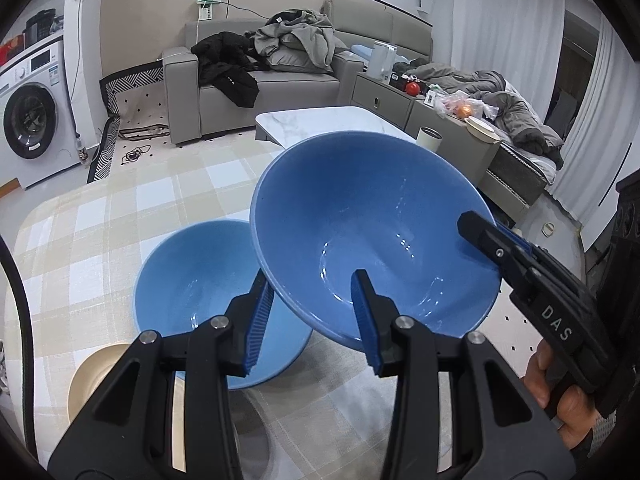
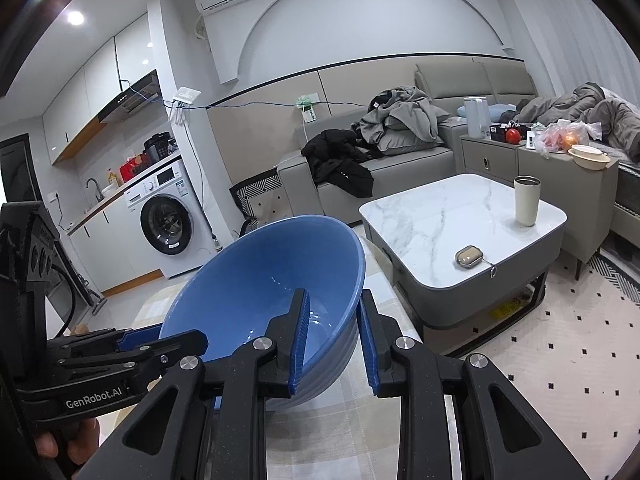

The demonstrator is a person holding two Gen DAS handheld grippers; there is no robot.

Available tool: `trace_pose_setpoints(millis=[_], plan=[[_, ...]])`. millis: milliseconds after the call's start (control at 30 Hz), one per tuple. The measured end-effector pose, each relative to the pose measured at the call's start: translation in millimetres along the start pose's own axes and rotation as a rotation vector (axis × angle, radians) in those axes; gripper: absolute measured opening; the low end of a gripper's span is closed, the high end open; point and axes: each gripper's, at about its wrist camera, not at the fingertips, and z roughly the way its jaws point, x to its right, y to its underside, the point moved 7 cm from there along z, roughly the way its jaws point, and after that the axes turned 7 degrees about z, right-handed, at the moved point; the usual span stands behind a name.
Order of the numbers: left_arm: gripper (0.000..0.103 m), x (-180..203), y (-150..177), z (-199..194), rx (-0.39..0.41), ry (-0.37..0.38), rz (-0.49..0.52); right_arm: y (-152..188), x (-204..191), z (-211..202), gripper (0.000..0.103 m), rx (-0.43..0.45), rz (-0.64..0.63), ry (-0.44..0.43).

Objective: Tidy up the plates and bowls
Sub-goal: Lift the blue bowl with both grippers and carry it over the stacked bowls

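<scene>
A blue bowl [image 1: 360,216] hangs tilted above the table, held by both grippers. My left gripper [image 1: 311,280] straddles its near wall, one pad outside and one inside, shut on it. My right gripper [image 1: 476,228] clamps the rim on the right side. In the right wrist view the same blue bowl [image 2: 256,280] has my right gripper [image 2: 333,296] shut across its ribbed wall, and the left gripper [image 2: 160,340] pinches the rim at left. A second blue bowl [image 1: 192,292] stands on the checked tablecloth [image 1: 120,220] just below. A beige plate [image 1: 92,376] lies at the lower left, partly hidden.
A marble coffee table [image 2: 440,216] stands beyond the table, with a cream tumbler [image 2: 527,200] and a small case [image 2: 466,258] on it. A grey sofa [image 2: 400,164] piled with clothes is behind. A washing machine [image 2: 168,220] is at left. A hand [image 1: 560,392] grips the right tool.
</scene>
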Motion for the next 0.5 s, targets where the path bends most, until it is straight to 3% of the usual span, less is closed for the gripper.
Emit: trace_pose_setpoints(millis=[500], plan=[[0.037,-28.4,3.2,-12.9,0.028,-0.033,-0.021,4.2,-20.6,8.3,0.025,0.015,-0.010,-0.063]])
